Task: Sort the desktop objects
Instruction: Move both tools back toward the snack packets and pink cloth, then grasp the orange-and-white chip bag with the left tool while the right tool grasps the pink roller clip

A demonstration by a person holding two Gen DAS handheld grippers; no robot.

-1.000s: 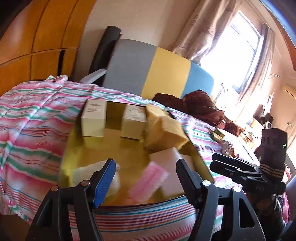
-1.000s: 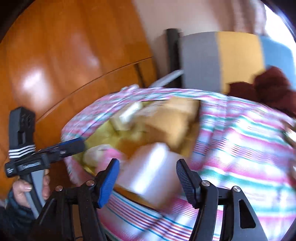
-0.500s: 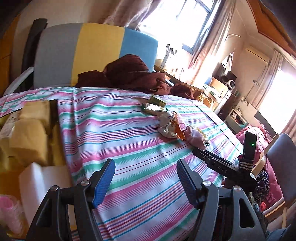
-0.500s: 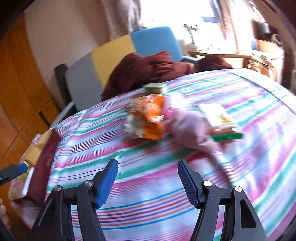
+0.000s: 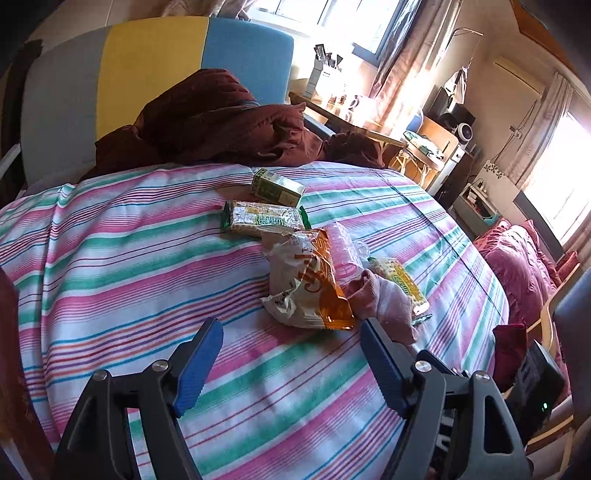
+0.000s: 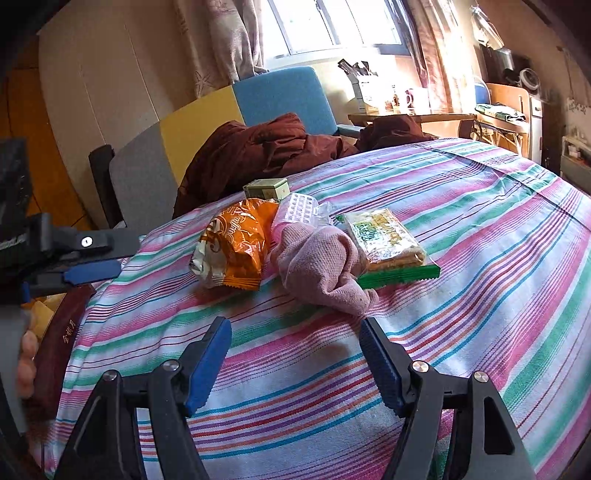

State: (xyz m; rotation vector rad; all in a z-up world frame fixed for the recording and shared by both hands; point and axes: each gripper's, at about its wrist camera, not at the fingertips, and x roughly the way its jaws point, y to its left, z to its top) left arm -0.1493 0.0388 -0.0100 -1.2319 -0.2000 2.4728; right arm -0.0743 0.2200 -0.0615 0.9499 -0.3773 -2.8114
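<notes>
striped cloth (image 6: 461, 236) covers the table; snacks (image 6: 236, 245) heaped mid-table, chair (image 6: 207, 122) and window (image 6: 332, 22) behind. both grippers (image 5: 291, 365) (image 6: 295, 360) spread, empty.

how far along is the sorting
Nothing looks sorted in these views. Both grippers, left and right, are open and empty. Still loose on the striped cloth: orange bag, pink sock, two cracker packs, green box, blister pack.

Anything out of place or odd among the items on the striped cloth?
Yes: a crumpled pink knitted cloth lies among the snack packets, draped against the orange crinkled snack bag and overlapping the green-edged cracker packet. It is the only non-packaged item in the pile. Nothing looks spilled or torn.
</notes>
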